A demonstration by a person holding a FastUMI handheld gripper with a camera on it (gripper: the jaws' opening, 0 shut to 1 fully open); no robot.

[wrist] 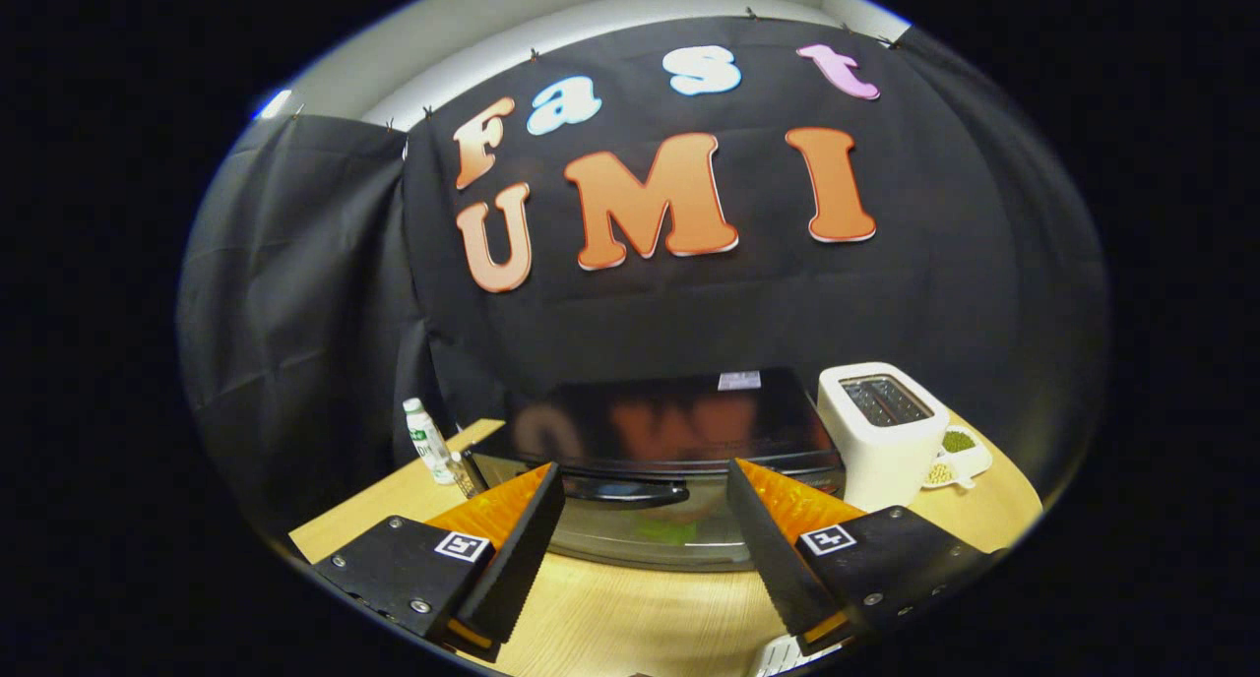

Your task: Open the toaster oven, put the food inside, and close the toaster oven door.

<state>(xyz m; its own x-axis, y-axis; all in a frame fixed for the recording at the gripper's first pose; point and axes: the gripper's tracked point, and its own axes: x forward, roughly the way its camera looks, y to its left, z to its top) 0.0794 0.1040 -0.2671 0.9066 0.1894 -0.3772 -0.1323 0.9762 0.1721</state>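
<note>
A black toaster oven [655,431] with a glossy top stands on the wooden table [630,613], just ahead of my fingers. Its glass door [645,539] looks closed, with a dark handle [625,490] across its upper edge. Something green and orange shows dimly through the glass. My gripper [645,475] is open, its two fingers spread wide on either side of the handle and a little short of it. Nothing is between the fingers.
A white slot toaster [883,431] stands right of the oven. Beyond it lies a small white dish [960,458] with green and pale bits. A small plastic bottle [426,441] stands left of the oven. A white object [778,657] lies near the right finger's base.
</note>
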